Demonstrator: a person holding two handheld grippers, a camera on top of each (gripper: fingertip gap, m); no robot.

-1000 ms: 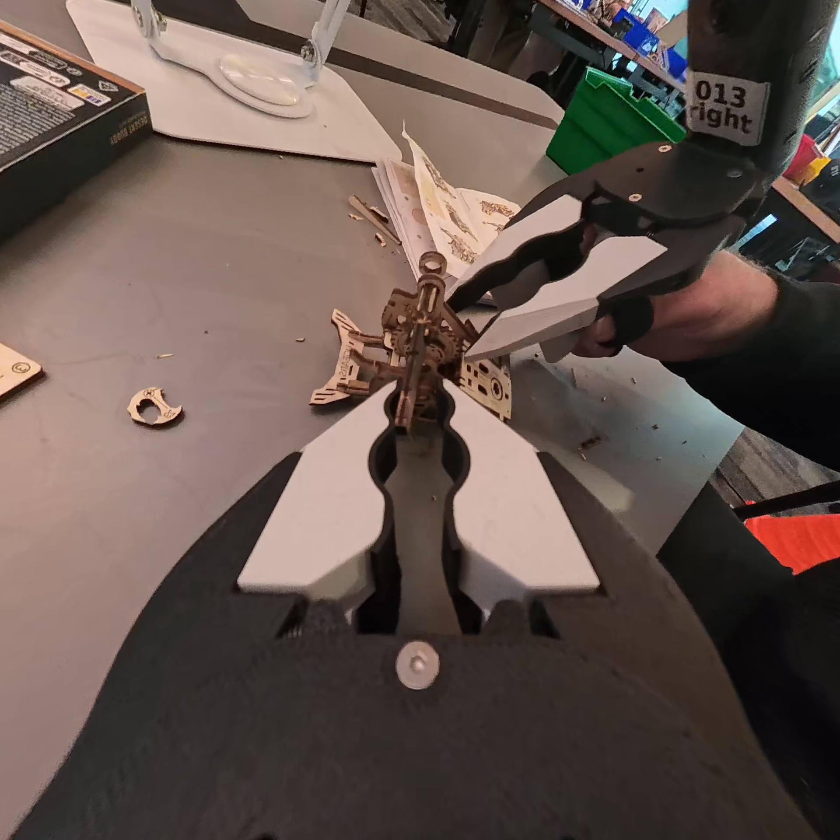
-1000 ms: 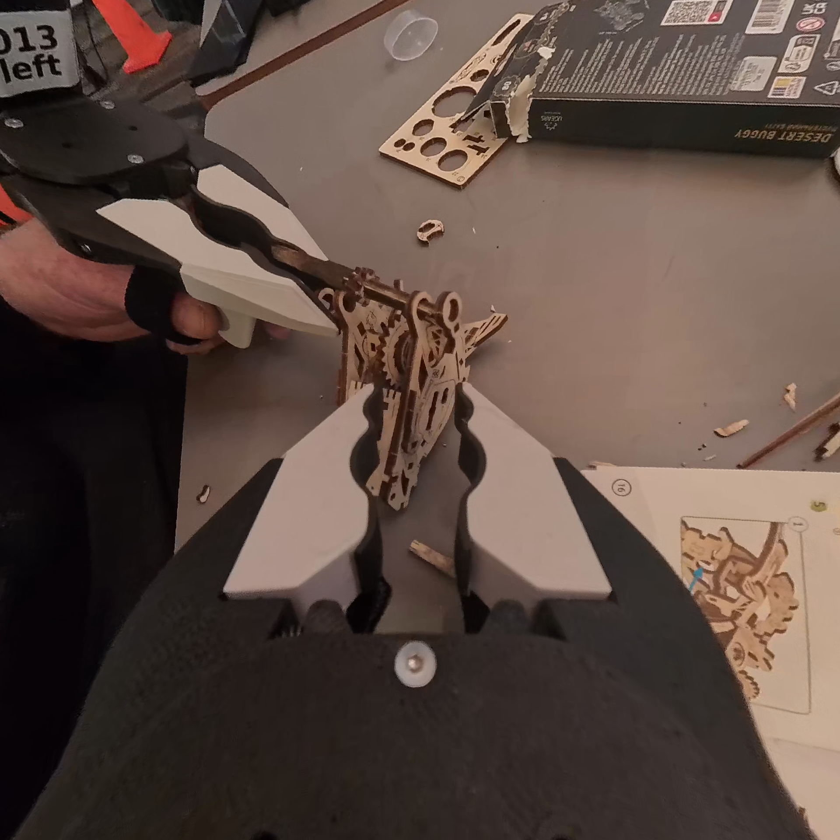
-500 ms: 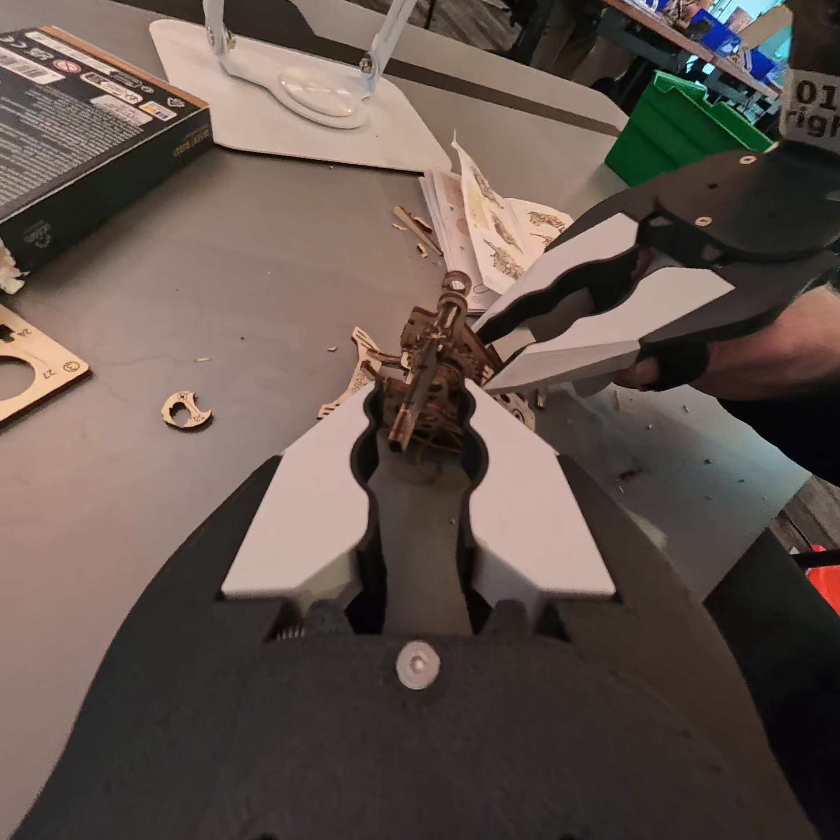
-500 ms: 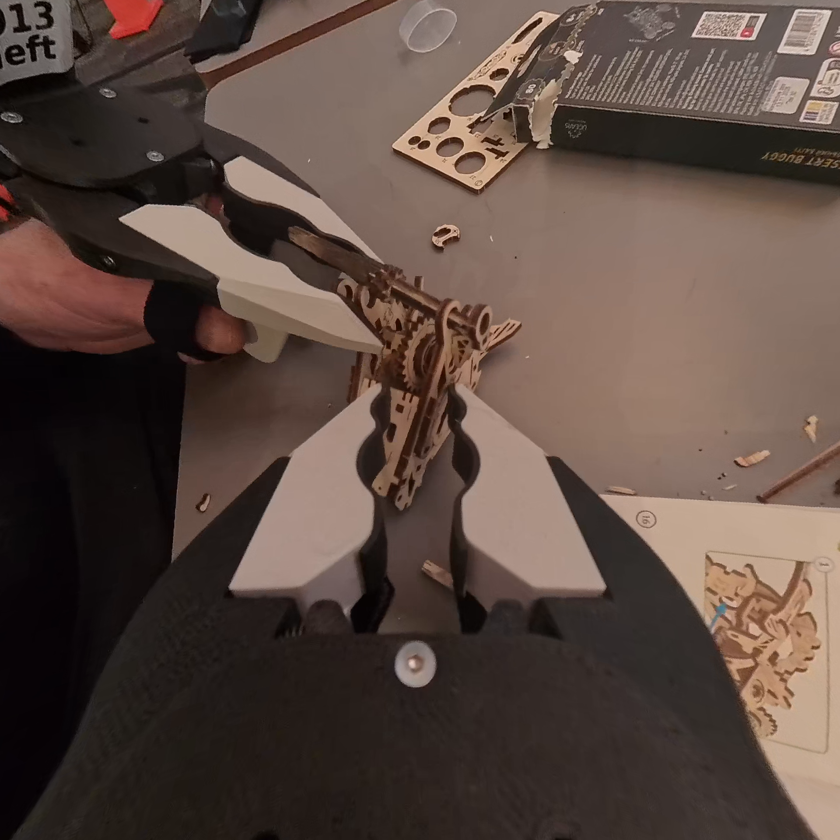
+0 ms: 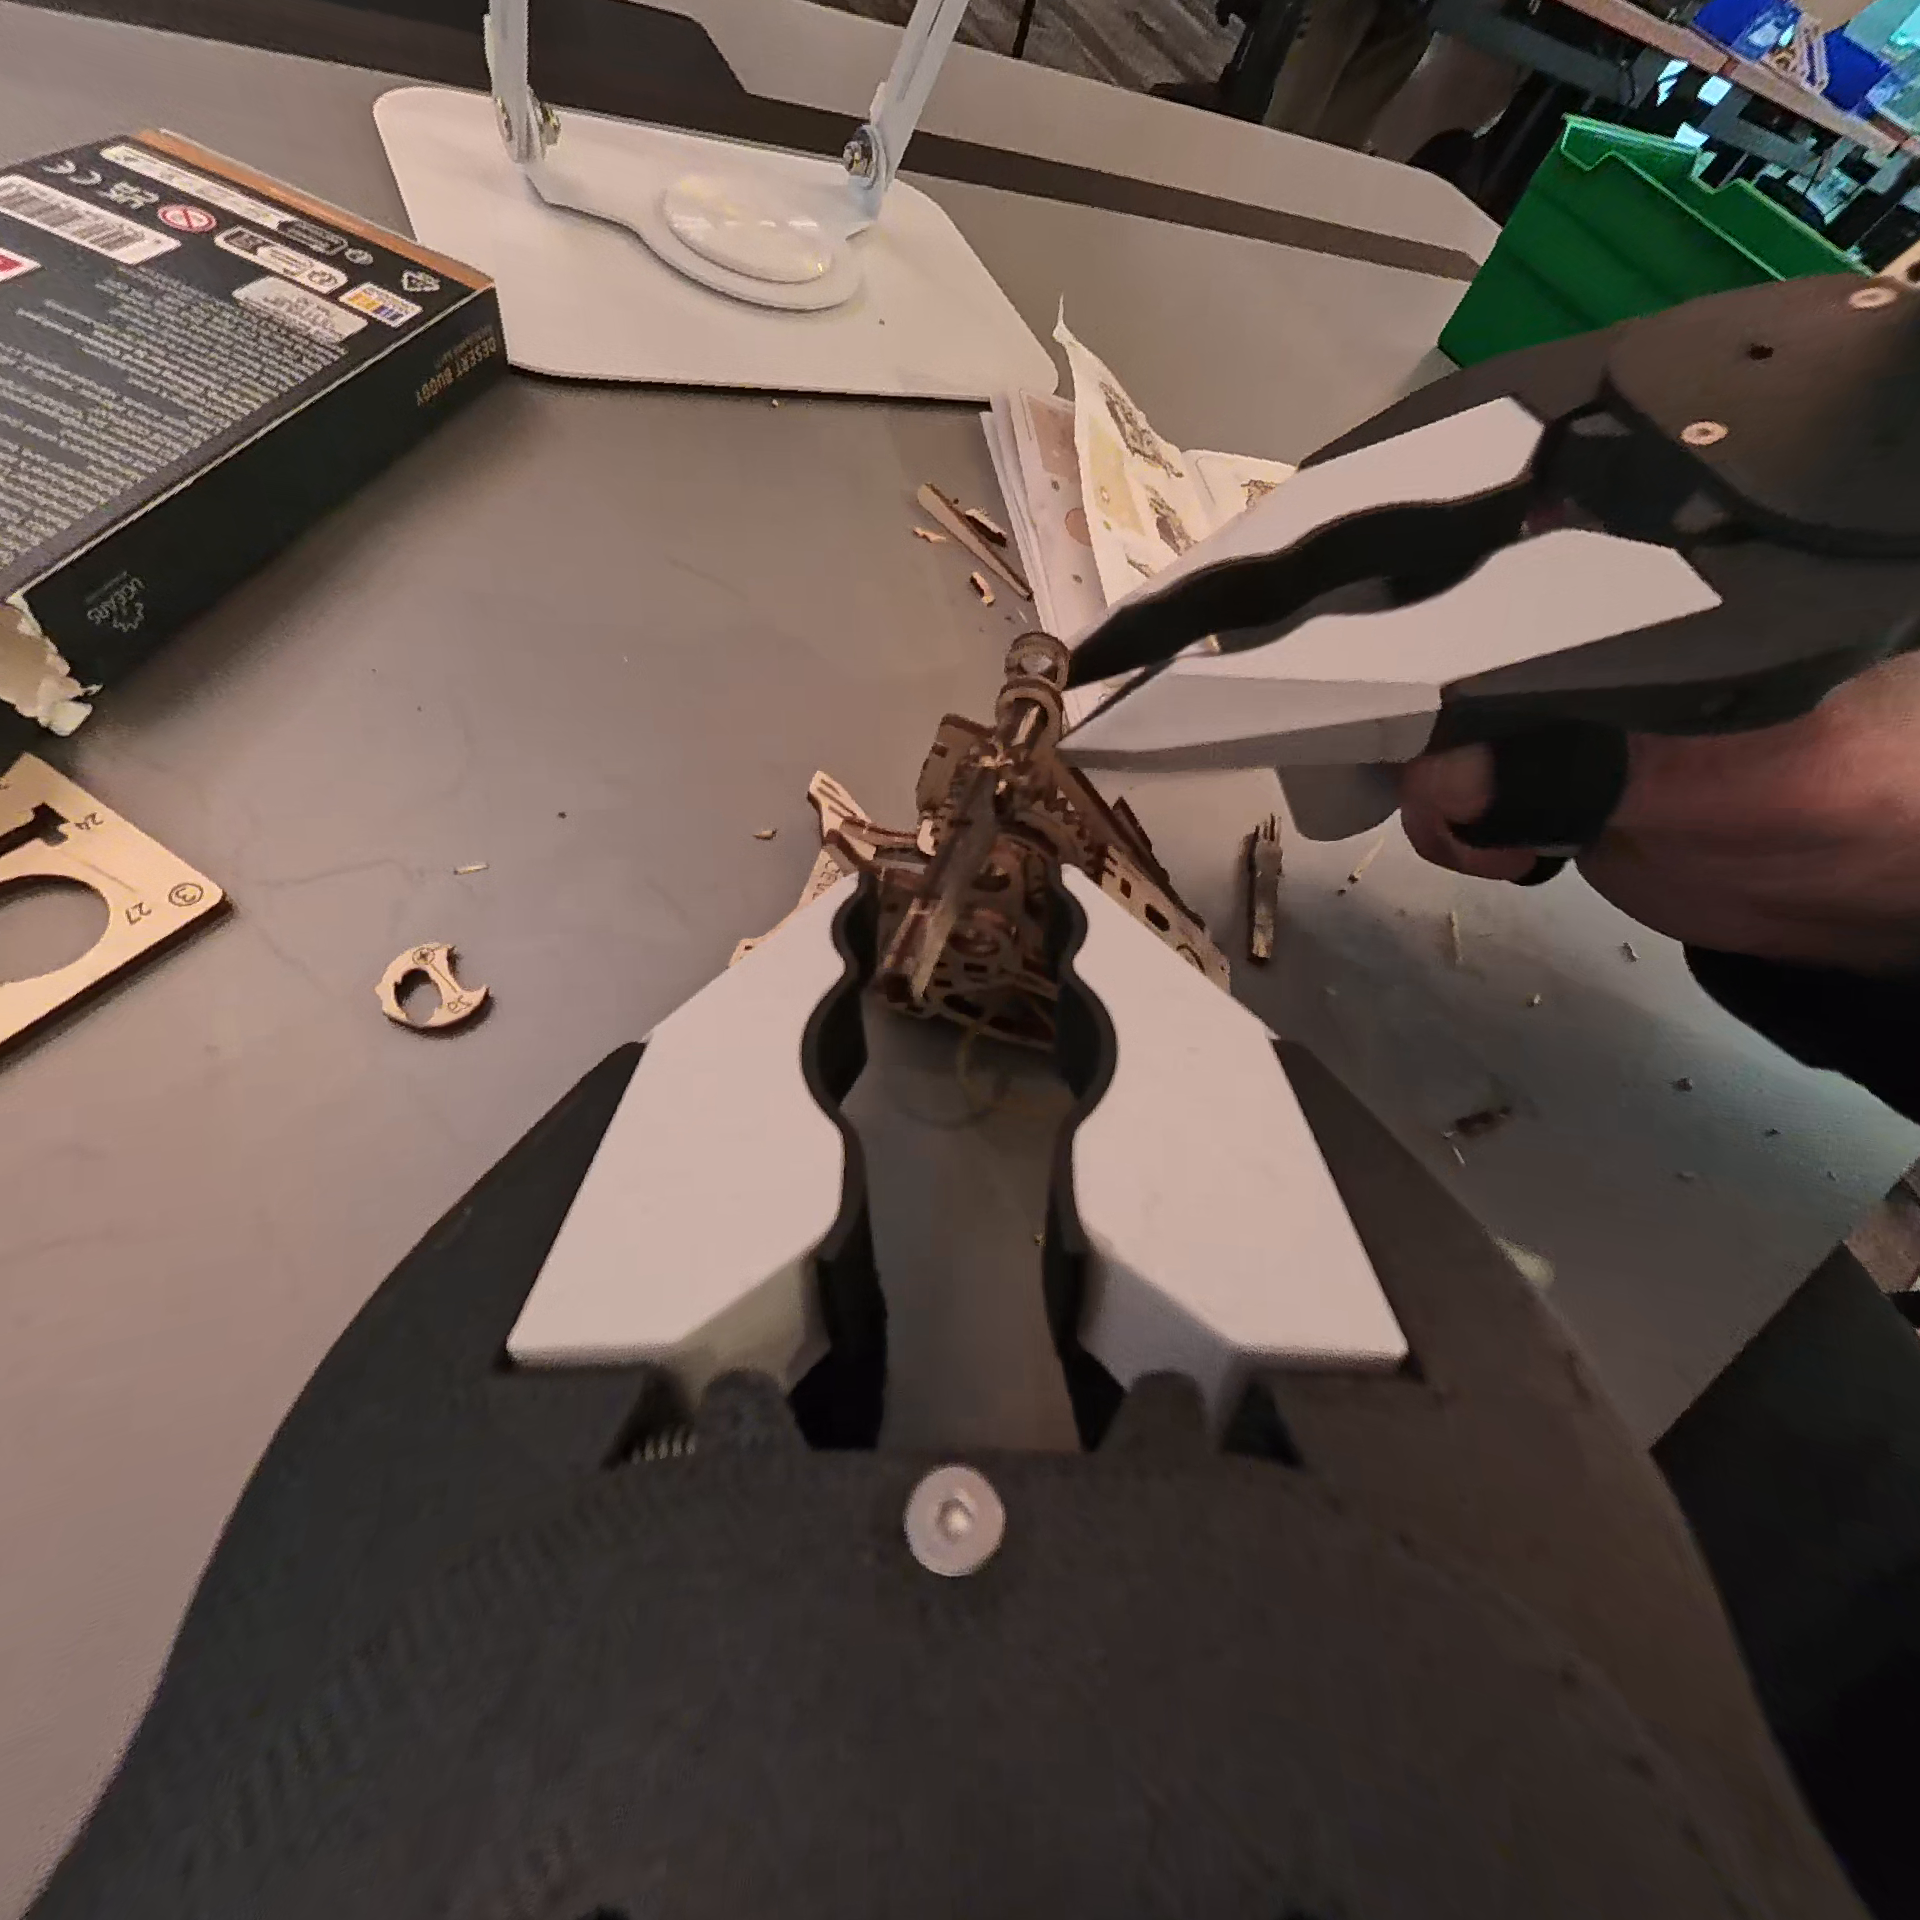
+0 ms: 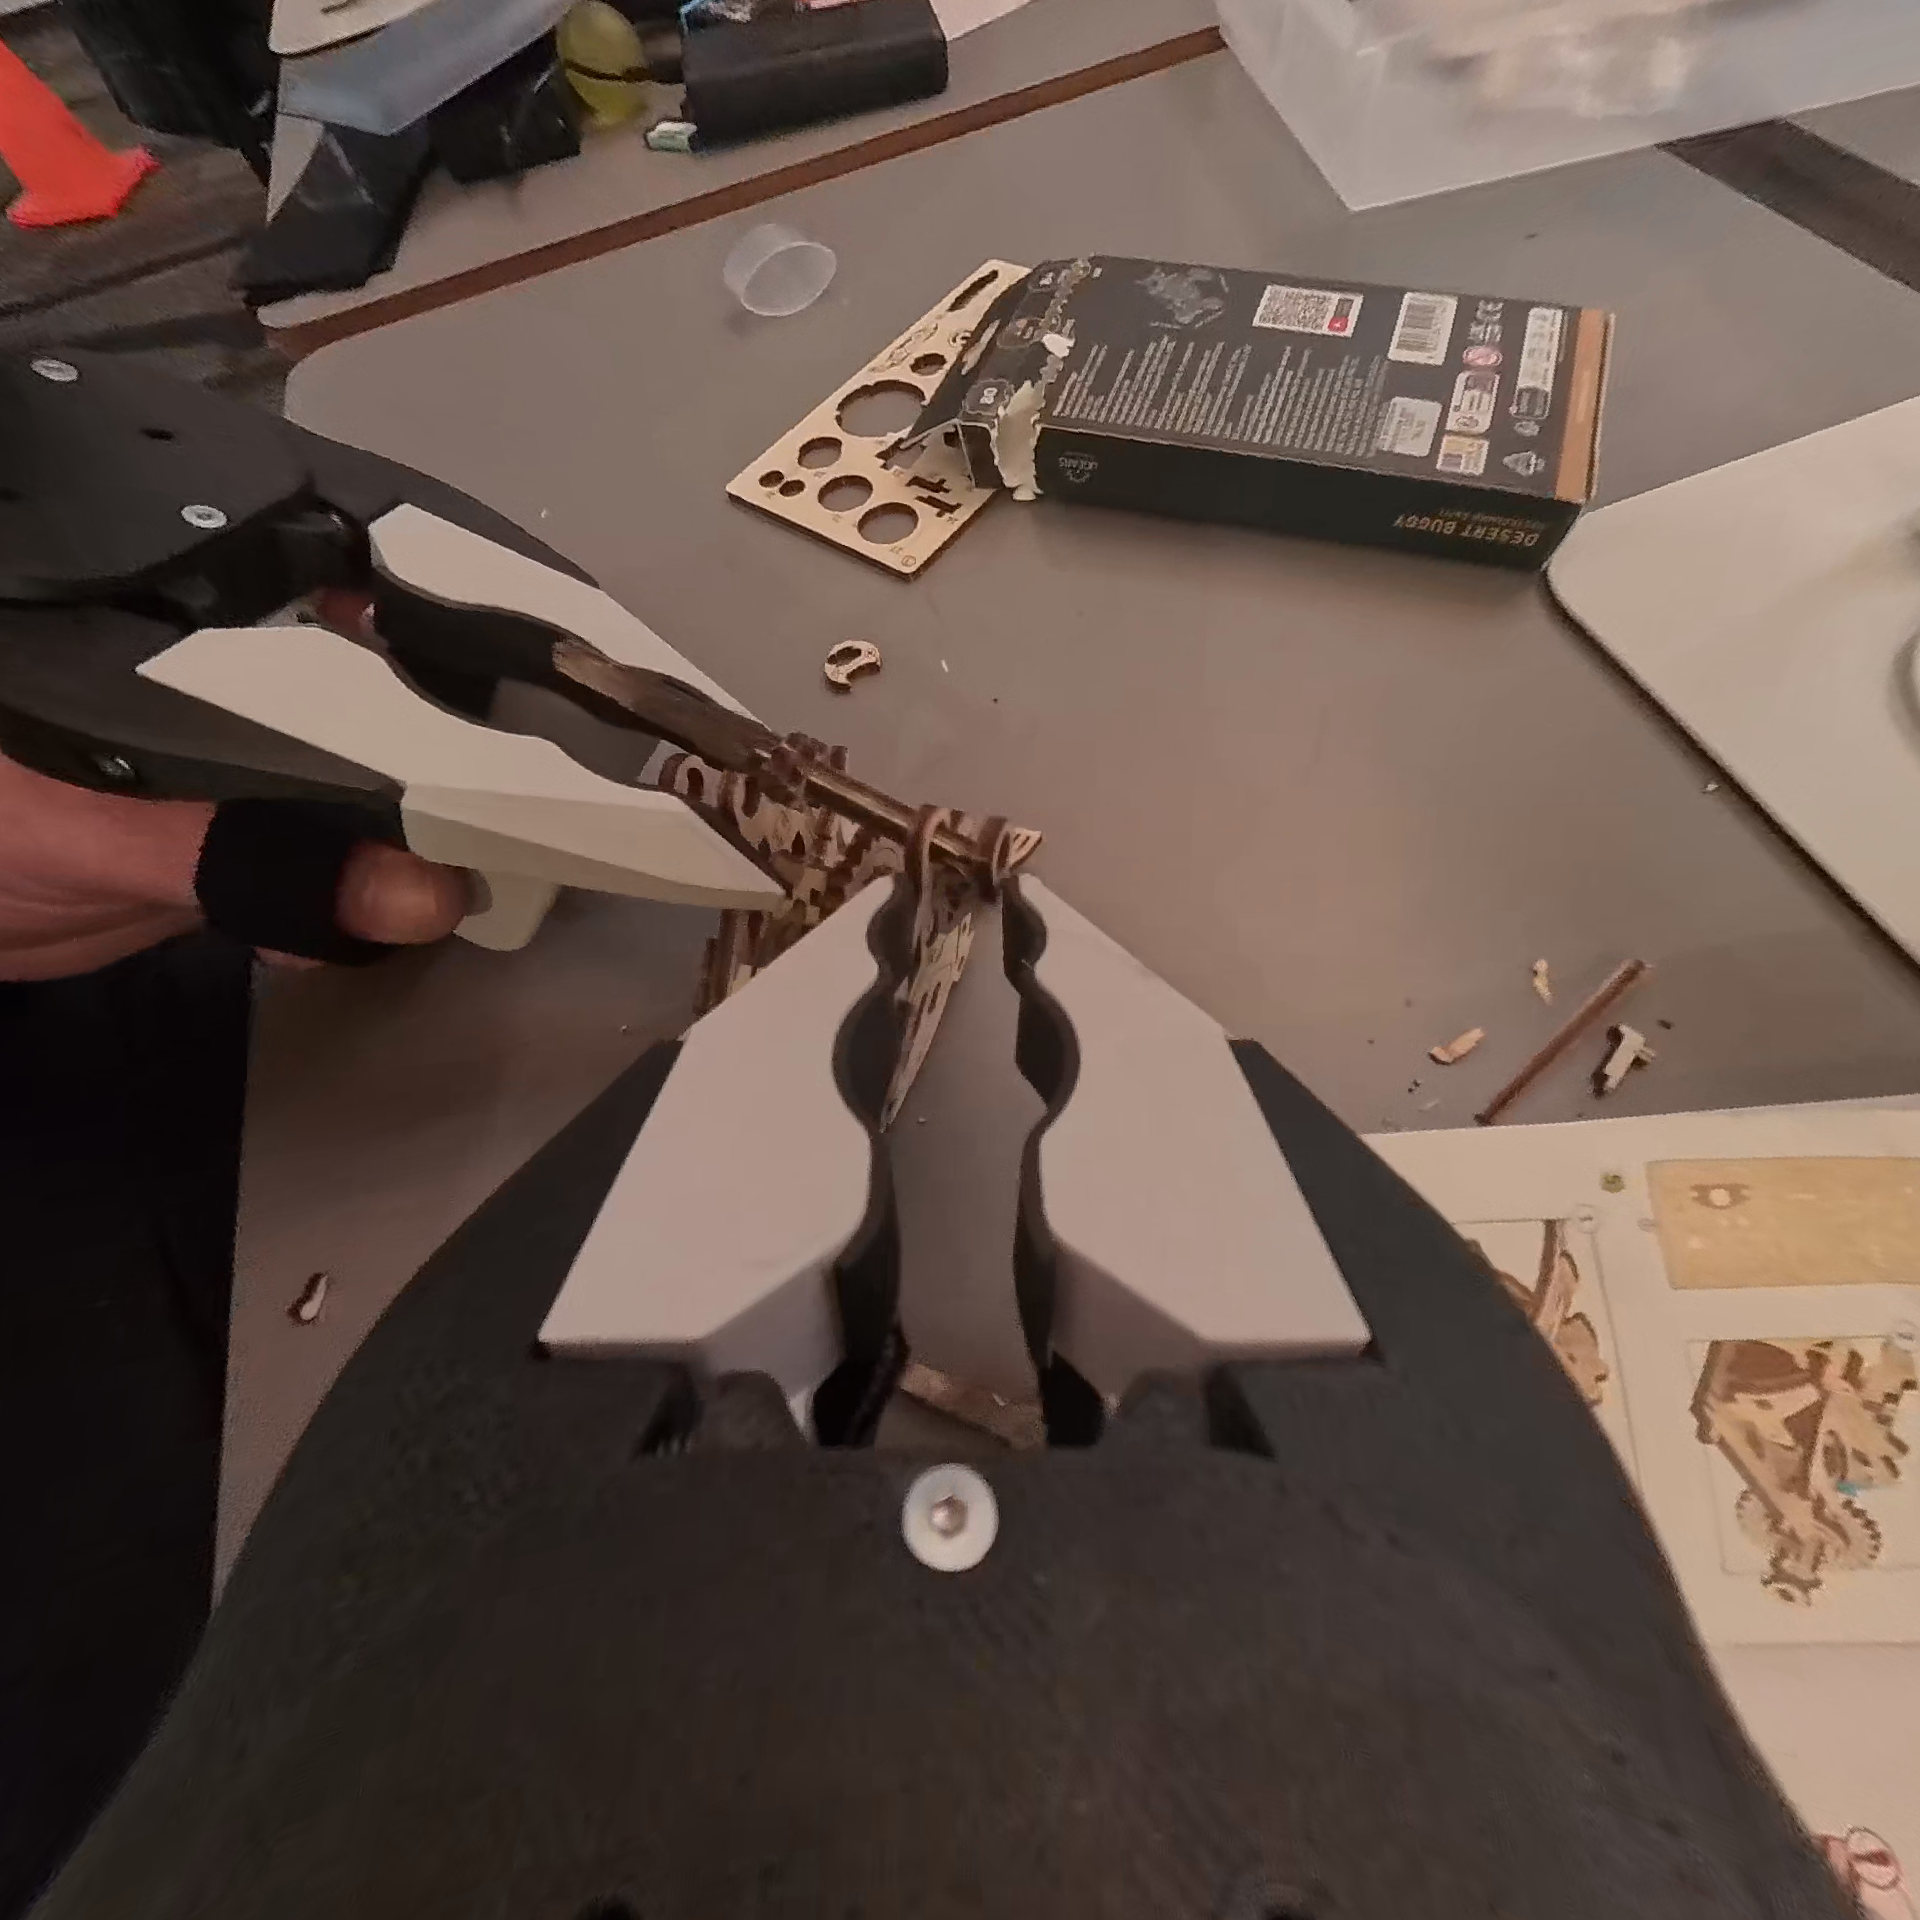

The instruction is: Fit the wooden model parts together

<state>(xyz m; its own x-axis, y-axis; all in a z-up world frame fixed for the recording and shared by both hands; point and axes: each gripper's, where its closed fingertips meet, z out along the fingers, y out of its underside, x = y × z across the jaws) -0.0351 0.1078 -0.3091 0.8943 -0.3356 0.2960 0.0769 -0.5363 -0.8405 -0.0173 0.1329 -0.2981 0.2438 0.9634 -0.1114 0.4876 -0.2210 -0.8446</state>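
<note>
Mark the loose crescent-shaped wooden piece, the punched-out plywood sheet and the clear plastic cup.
Crescent-shaped wooden piece (image 6: 854,662), right wrist view, its middle.
Punched-out plywood sheet (image 6: 831,488), right wrist view, between holes.
Clear plastic cup (image 6: 781,267), right wrist view, side wall.

The wooden model (image 5: 977,894) is partly hidden behind the left claw (image 5: 961,904) fingers, its base out of sight. At ten o'clock the black box (image 5: 208,374) and the punched sheet (image 5: 94,914) are cut off by the left-view edge. The booklet (image 6: 1714,1382) runs off at four o'clock in the right view
</note>
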